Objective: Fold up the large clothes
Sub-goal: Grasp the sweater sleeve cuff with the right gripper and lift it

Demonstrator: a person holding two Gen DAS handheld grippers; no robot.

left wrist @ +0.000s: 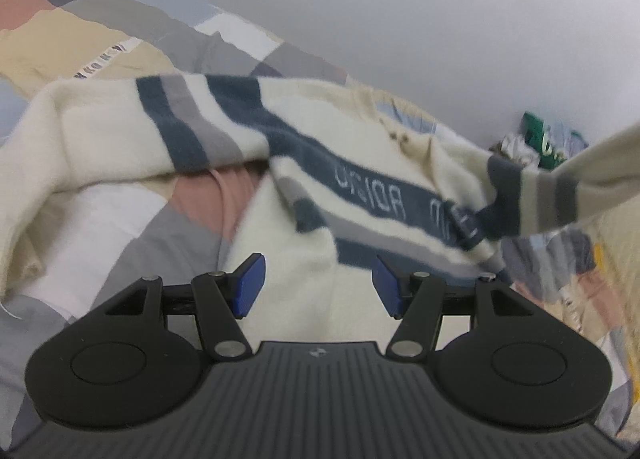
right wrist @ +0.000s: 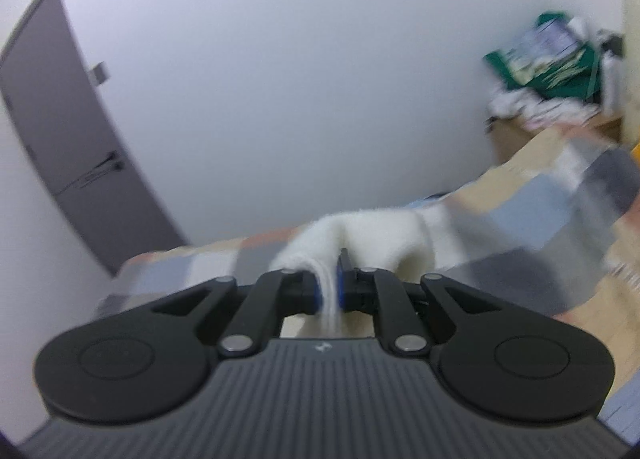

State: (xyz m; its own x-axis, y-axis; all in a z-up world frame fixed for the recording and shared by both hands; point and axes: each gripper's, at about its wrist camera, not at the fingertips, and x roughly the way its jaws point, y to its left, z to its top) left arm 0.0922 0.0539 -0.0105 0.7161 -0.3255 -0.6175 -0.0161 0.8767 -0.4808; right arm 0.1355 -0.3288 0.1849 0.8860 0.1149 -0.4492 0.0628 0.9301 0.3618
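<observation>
The right hand-held gripper clamps the cream knit sweater with blue-grey stripes, lifting it off the patchwork-quilted bed for folding, while the left hand-held gripper hovers agape, empty.

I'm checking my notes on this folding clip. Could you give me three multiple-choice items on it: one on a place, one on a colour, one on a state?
1. Where does the sweater lie?
A. on a patchwork bedspread
B. on a bare floor
C. on a chair

2. The sweater's stripes are
A. red and yellow
B. dark blue and grey
C. green

3. The right gripper is
A. wide open
B. out of view
C. shut on cream fabric

Answers: A, patchwork cloth shows under it; B, those bands cross the cream knit; C, fabric is pinched between its pads.
</observation>
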